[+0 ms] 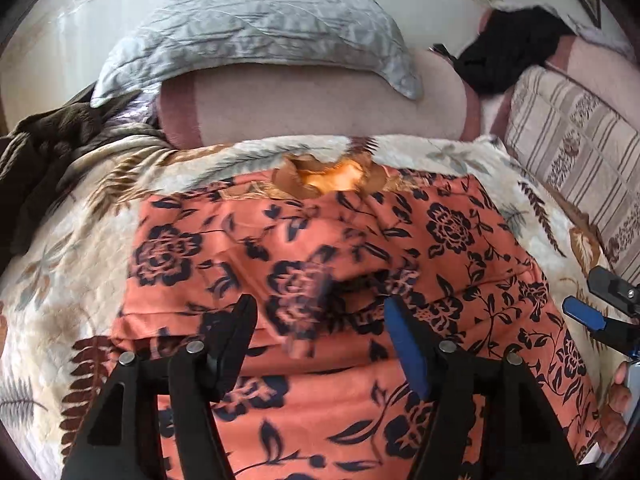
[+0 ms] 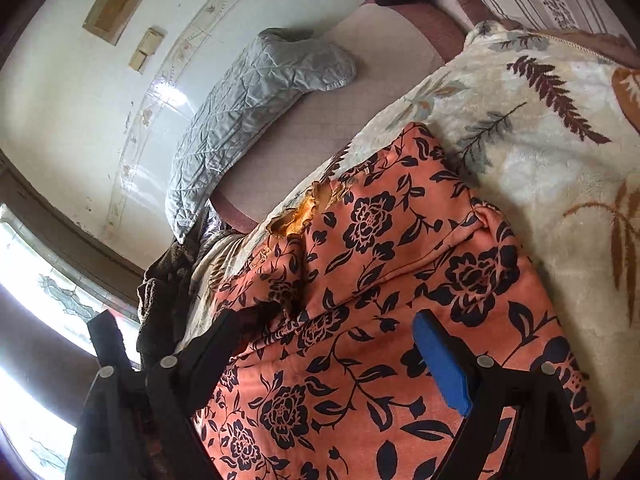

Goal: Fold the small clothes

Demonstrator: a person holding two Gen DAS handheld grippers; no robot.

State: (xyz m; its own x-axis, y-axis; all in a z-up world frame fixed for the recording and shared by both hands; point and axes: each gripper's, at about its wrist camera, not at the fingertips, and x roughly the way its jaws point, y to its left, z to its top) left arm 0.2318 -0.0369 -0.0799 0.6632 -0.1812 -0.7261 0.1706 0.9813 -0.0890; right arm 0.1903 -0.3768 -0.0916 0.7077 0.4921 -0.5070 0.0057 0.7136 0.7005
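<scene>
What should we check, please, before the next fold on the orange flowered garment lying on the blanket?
1. Left gripper free of cloth: ok, jaws apart, nothing pinched between them.
2. Right gripper free of cloth: ok, jaws wide apart above the garment.
3. Orange flowered garment lying flat: not ok, a raised, blurred fold sits just ahead of the left gripper.
4. Garment fully on the blanket: cannot tell, its near edge runs out of both views.
5. Grey pillow and black cloth away from the garment: ok, both lie beyond it.
6. Grippers clear of each other: ok, the right one is at the garment's right edge.
</scene>
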